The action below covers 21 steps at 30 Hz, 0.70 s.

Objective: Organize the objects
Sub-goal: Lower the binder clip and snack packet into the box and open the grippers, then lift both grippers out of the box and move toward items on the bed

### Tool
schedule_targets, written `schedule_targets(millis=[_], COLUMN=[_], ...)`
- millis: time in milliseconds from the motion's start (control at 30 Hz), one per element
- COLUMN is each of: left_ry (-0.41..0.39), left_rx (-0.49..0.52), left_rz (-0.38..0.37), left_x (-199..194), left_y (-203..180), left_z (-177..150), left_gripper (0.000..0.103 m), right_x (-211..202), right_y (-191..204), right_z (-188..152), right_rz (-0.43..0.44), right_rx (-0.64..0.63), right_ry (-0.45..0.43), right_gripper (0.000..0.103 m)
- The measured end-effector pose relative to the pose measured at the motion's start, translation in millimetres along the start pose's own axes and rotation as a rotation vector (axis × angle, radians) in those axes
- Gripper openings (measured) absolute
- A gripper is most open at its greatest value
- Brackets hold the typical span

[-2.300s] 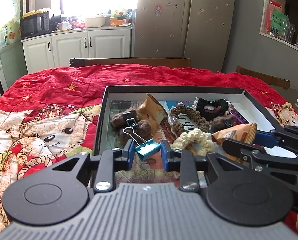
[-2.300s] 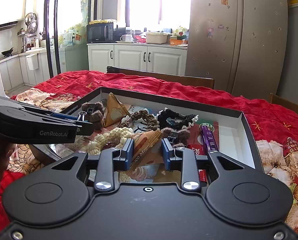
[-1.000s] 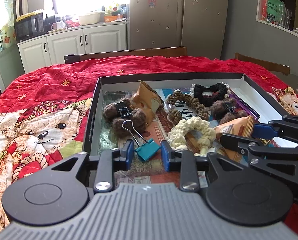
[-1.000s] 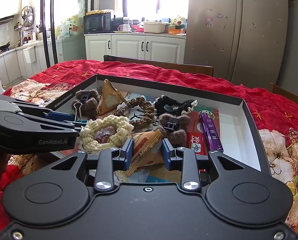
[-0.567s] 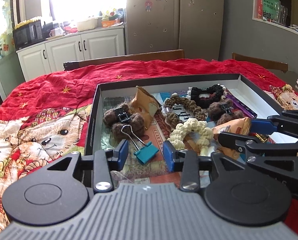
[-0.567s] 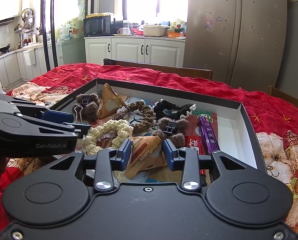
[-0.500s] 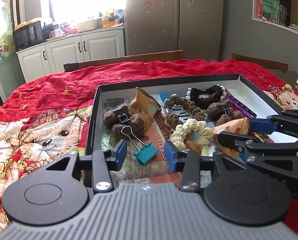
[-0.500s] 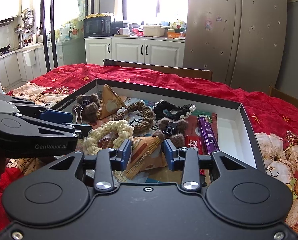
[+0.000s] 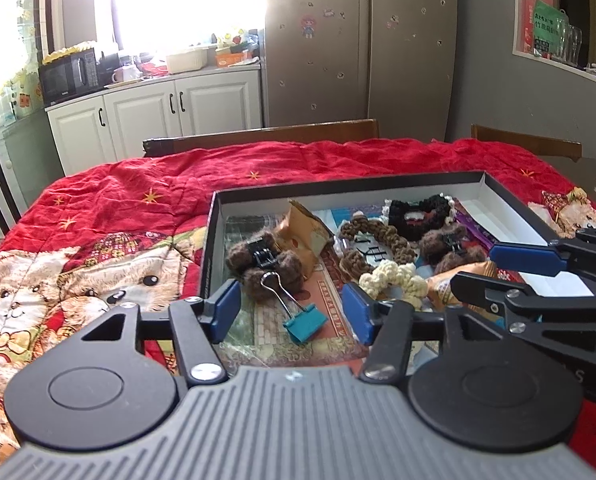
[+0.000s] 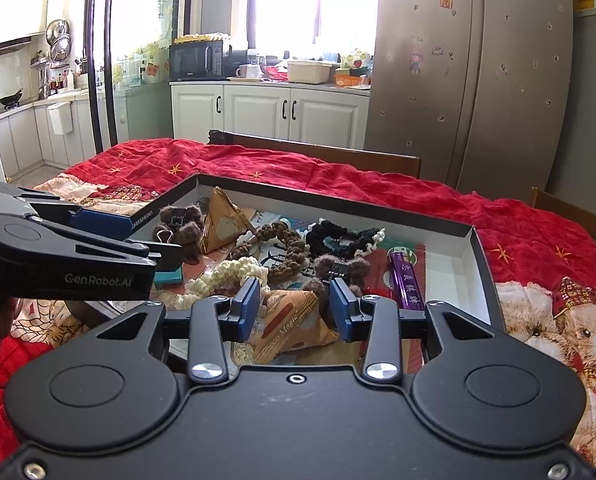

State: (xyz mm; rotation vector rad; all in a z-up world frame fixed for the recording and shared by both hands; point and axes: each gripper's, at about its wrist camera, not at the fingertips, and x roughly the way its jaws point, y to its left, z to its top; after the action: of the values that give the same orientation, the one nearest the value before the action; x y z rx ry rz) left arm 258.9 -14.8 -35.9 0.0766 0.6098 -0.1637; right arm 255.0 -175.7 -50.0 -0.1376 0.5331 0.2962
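A black shallow box (image 9: pixel 337 186) (image 10: pixel 479 264) on a red bear quilt holds small items. A teal binder clip (image 9: pixel 303 322) lies flat in it, between the open jaws of my left gripper (image 9: pixel 292 310), untouched. An orange snack packet (image 10: pixel 294 326) lies between the open jaws of my right gripper (image 10: pixel 294 306), free. Also in the box: brown furry hair clips (image 9: pixel 264 260) (image 10: pixel 337 268), a second snack packet (image 9: pixel 303 234), a cream braided scrunchie (image 9: pixel 391 278), a brown one (image 10: pixel 282 246), a black one (image 10: pixel 337 240) and a purple tube (image 10: pixel 405 282).
The red quilt (image 9: pixel 110 216) covers the table around the box. Wooden chair backs (image 9: pixel 266 136) stand behind the table. White cabinets (image 10: pixel 258 110) and a fridge (image 10: pixel 469 76) are beyond. Each gripper shows in the other's view (image 9: pixel 537 280) (image 10: pixel 66 256).
Both grippers have opened their jaws wider. The left one let go of the teal binder clip, which now lies in the box. The right one released the orange packet.
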Motion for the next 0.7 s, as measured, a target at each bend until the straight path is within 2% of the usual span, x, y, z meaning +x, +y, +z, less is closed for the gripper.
schedule_targets(millis=[367,700], left_ry=[-0.044,-0.082], left_rx=[-0.009,-0.005], left_rz=[0.029,0.023], left_x=[-27.5,-58.2], left_y=[0.4,-5.4], left_z=[11.3,19.8], left_gripper=[0.079,0.082], right_x=[-29.0,-68.8], right_y=[-4.9,-7.4], right_z=[14.6,22.8], right_rz=[-0.015,-0.033], right_rx=[0.006,-0.027], right_ry=[-0.035,-0.064], right_gripper=[0.040,0.043])
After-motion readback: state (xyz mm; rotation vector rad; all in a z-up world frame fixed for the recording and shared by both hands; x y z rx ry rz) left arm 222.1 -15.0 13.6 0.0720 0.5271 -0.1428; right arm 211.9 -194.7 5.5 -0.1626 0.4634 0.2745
